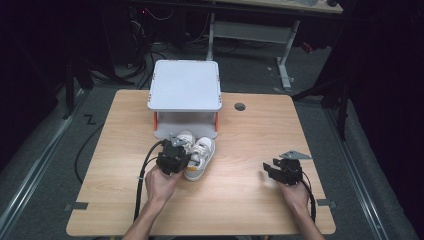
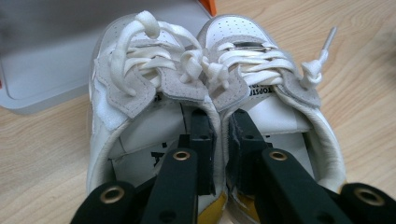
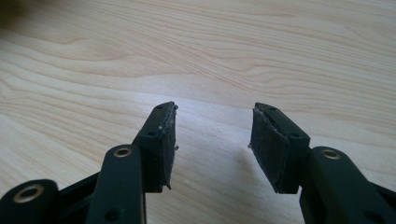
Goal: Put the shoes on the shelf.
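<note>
Here, two white shoes point(image 1: 199, 151) are seen side by side on the wooden table point(image 1: 245, 200), just in front of one white two-tier stand point(image 1: 185, 86). The left gripper point(image 1: 176, 150) is clamped on the shoes' two adjoining inner collars, one jaw inside each shoe, as the left gripper view makes plain. The right gripper point(image 3: 212, 140) is held apart, jaws wide over bare wood.

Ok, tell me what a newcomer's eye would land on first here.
First, the pair of white sneakers mid-table, in front of the white two-level stand. The left tool pinches their two inner collars together, one jaw inside each shoe. The right tool hangs open over bare wood at the table's right.
</note>
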A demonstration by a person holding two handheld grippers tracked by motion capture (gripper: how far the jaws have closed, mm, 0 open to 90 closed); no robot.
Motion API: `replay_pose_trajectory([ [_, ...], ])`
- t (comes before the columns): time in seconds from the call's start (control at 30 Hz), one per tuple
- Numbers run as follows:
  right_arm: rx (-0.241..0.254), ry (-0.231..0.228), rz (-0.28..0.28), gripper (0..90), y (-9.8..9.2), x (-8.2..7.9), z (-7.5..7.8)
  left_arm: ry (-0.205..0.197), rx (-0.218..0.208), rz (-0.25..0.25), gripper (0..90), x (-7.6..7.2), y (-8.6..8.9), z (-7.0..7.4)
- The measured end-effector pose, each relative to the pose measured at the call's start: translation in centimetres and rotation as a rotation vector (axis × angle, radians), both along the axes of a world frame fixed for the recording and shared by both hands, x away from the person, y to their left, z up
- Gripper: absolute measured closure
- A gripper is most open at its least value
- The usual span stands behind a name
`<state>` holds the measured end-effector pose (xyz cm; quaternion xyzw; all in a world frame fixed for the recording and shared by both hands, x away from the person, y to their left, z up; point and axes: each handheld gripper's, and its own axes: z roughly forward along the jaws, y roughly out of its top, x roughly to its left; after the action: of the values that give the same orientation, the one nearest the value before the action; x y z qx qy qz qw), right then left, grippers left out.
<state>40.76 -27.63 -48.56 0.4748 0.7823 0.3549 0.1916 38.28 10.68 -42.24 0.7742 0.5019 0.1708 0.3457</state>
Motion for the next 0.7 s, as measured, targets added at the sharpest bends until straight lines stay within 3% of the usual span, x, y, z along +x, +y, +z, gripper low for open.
replay_pose_trajectory([
  [0.27, 0.065, -0.029, 0.102, 49.1, 1.9, 0.6, 2.5, -0.012, 0.007, 0.028, 81.8, 1.3, 0.7, 0.0],
  [0.7, 0.085, -0.040, 0.239, 55.0, 5.9, 2.2, 5.9, -0.046, 0.048, 0.072, 81.8, 4.0, 0.6, -0.2],
])
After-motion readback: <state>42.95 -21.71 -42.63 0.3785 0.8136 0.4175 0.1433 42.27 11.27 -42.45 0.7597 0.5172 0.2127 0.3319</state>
